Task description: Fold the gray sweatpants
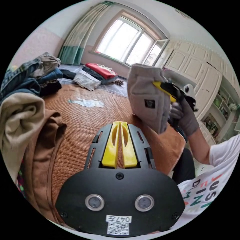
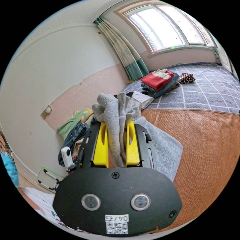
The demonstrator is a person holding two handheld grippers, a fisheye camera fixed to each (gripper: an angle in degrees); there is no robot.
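Left claw [image 1: 120,125] closed, empty, over woven mat [image 1: 82,120]; right claw [image 2: 117,127] clamps bunched gray sweatpants [image 2: 117,112], lifted.

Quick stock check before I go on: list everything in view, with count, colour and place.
gray sweatpants: one, gray, bunched and lifted off the mat, clamped in the right gripper
woven mat: one, orange-brown, spread under both grippers
brown garment: one, brown, on the mat's edge in the left gripper view
beige garment: one, beige, on top of the brown one
jeans heap: one pile, blue and dark, beside the mat
folded stack: one, red on top, on the gray checked cover by the window
curtain: one, pale with green hem, beside the window
left gripper: black with yellow jaws, shut, empty
right gripper: black with yellow jaws, shut on the sweatpants
gloved hand: one, gray glove, holding the right gripper
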